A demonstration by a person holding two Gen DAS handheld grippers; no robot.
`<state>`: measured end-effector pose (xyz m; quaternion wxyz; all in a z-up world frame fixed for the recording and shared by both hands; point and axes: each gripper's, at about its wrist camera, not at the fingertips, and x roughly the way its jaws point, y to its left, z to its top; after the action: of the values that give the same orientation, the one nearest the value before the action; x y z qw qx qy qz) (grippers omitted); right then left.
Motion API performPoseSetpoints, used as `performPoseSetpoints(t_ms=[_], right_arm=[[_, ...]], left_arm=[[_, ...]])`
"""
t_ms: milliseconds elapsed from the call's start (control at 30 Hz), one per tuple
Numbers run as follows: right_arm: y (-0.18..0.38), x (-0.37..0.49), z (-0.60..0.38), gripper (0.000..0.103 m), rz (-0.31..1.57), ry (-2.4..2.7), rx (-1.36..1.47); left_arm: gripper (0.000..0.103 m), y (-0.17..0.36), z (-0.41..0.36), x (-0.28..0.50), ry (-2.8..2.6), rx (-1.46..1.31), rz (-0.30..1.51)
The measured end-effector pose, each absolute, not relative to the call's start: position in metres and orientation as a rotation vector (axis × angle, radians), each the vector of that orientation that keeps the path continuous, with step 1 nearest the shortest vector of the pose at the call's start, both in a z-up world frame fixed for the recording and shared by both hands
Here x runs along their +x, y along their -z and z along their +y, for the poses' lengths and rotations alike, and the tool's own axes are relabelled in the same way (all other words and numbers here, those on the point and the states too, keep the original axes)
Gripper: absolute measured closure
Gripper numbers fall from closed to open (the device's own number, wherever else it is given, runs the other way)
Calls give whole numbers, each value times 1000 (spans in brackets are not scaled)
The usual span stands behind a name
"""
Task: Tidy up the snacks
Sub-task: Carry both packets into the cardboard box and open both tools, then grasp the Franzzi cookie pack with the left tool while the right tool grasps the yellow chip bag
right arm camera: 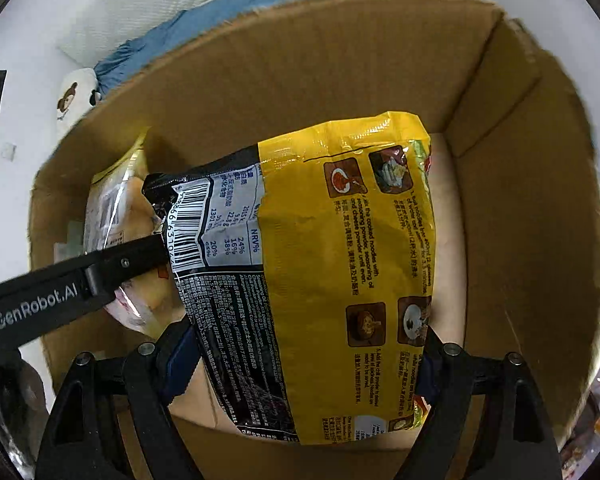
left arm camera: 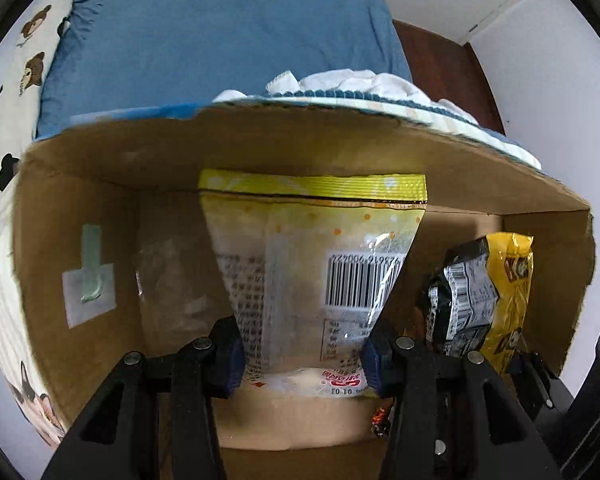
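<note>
A clear snack bag with a pale yellow top strip (left arm camera: 312, 264) hangs inside an open cardboard box (left arm camera: 100, 184), and my left gripper (left arm camera: 304, 360) is shut on its lower end. A yellow and black noodle packet (right arm camera: 332, 264) hangs in the same box (right arm camera: 520, 220), my right gripper (right arm camera: 304, 356) shut on its two sides. Both grippers point steeply down into the box. The noodle packet (left arm camera: 488, 300) also shows at the right of the left wrist view. In the right wrist view the clear bag (right arm camera: 116, 216) and the left gripper's black body (right arm camera: 52, 300) appear at the left.
The box stands against a bed with a blue cover (left arm camera: 220, 40), white cloth (left arm camera: 360, 80) and a bear-print pillow (left arm camera: 28, 52). A small wrapped sweet (left arm camera: 380, 420) lies on the box floor. White tape (left arm camera: 88, 292) sticks to the box's left wall.
</note>
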<state>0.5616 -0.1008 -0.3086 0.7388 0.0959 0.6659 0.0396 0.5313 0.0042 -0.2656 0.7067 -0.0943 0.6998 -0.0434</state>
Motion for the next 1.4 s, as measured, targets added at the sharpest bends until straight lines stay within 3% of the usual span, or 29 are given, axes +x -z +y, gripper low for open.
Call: performPoseSetpoints(t_ms=[200,233,300,333,367,867,1400], right_arm=[[326,566,-86,14,1512,-87,178],[328,568,-85,11,1518,-85,165],[328,566,-85,4,1514,-92,167],[326,563,-84,4,1507,-92,160],[325,561,-84,3,1502,-96,159],[273,488,-96,2,1422,-95,145],[142,404,-96,2,1232,-89,62]], left_arm=[[58,281,-1,528,89,-178,1604],[53,283,-1,528,96,-169,1604],[32,283,1,526,89,-147,1588],[15,282,3,525,90,-149,1585],[9,281,6,523,88,-152,1578],[7,209,24,460,108,-157,1378],[7,128,26,392,86,-86,1161]])
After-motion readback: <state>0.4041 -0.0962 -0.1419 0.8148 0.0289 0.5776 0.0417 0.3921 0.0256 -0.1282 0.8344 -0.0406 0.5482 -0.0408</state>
